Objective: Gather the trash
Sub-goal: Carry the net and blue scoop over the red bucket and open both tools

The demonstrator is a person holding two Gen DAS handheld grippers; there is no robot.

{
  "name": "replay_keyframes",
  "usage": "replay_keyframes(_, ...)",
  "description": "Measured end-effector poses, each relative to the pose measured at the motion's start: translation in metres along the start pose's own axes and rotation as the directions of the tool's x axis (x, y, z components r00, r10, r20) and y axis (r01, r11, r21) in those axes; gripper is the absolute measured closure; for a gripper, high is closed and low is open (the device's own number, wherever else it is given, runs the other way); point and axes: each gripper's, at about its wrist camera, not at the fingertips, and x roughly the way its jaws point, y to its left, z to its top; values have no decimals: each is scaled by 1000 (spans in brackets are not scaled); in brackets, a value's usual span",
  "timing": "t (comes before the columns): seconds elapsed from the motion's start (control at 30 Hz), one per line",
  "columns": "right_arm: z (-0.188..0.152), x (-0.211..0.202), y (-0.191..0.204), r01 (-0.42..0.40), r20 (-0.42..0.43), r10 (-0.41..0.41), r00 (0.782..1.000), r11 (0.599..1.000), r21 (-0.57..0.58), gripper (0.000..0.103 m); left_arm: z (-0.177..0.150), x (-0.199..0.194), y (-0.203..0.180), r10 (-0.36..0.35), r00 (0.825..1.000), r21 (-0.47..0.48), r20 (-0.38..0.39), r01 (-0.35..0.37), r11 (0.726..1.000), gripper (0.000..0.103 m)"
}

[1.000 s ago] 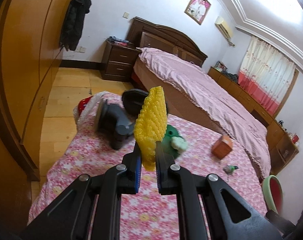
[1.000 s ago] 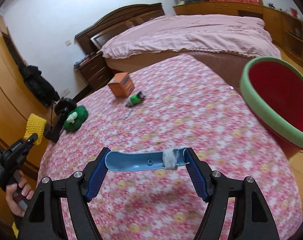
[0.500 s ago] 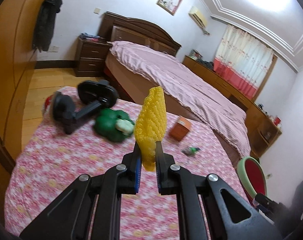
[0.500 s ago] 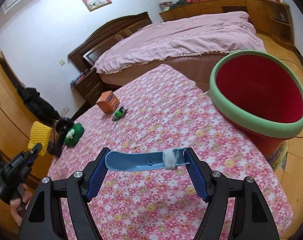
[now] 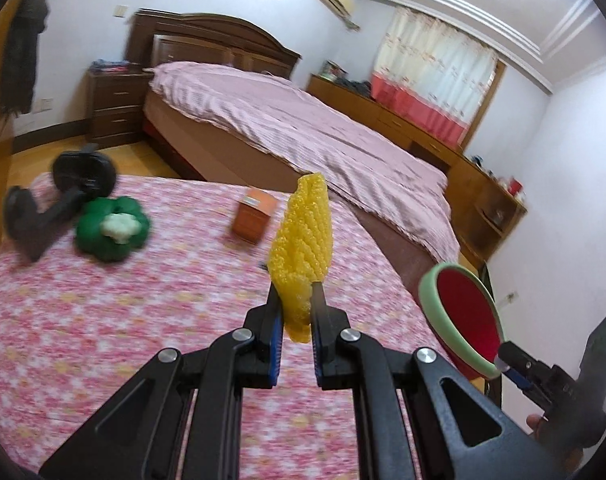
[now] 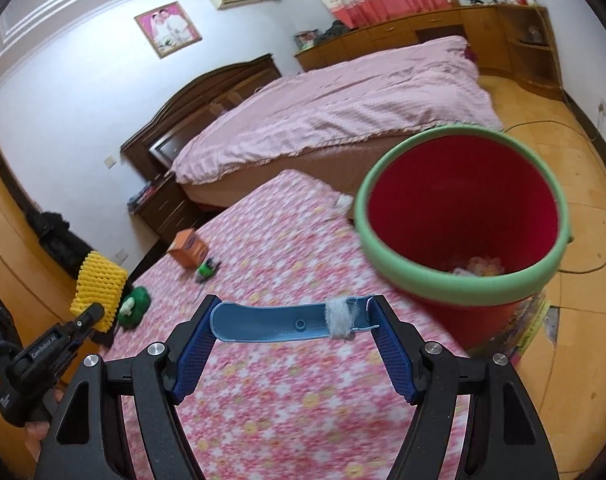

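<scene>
My left gripper (image 5: 296, 308) is shut on a yellow foam net sleeve (image 5: 304, 240) and holds it upright above the floral table (image 5: 143, 320). It also shows in the right wrist view (image 6: 98, 288). My right gripper (image 6: 293, 320) is shut on a curved blue plastic strip (image 6: 271, 322) with a white fluff wad (image 6: 339, 318), held crosswise between the fingers. The red bin with a green rim (image 6: 463, 216) stands just past the table's right edge, close ahead of the right gripper, with some trash at its bottom. The bin shows in the left wrist view (image 5: 459, 312) at the right.
On the table lie an orange box (image 5: 253, 214), a green toy with a white piece (image 5: 113, 232), a black stand (image 5: 55, 196) and a small green scrap (image 6: 207, 270). A pink bed (image 5: 303, 136) stands behind. Wooden floor (image 6: 583, 160) surrounds the bin.
Both grippers have swung right toward the bin. The bin is now larger and closer in the right wrist view. Both grips are unchanged.
</scene>
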Motion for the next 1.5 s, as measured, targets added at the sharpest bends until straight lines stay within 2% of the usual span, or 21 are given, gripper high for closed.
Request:
replay_keyframes(0.2, 12, -7, -36, 62, 15, -63, 998, 996, 62, 27, 1, 33, -43, -60, 993, 65, -102, 67, 996, 92)
replay_keyframes(0.47, 26, -15, -82, 93, 49, -101, 994, 984, 149, 27, -1, 75, -102, -89, 978, 161, -189, 120, 980, 92)
replay_keyframes(0.93, 52, -7, -131, 112, 59, -128, 990, 967, 228, 27, -20, 145, -204, -161, 933, 293, -322, 260, 920, 92)
replay_keyframes(1.07, 55, -1, -140, 112, 48, -127, 991, 964, 243, 27, -30, 155, -223, -152, 931, 348, -332, 270, 898, 88)
replay_keyframes(1.17, 57, 3, -144, 116, 45, -131, 990, 963, 243, 27, -34, 160, -230, -143, 930, 368, -338, 271, 890, 76)
replay_keyframes(1.23, 59, 6, -145, 117, 41, -130, 991, 963, 243, 27, -35, 166, -232, -143, 926, 361, -350, 274, 891, 72)
replay_keyframes(1.33, 58, 9, -145, 125, 44, -139, 989, 963, 239, 27, -36, 171, -232, -133, 923, 350, -360, 267, 898, 71)
replay_keyframes(1.5, 58, 15, -143, 146, 32, -156, 987, 964, 223, 27, -33, 173, -225, -120, 928, 334, -352, 244, 911, 71)
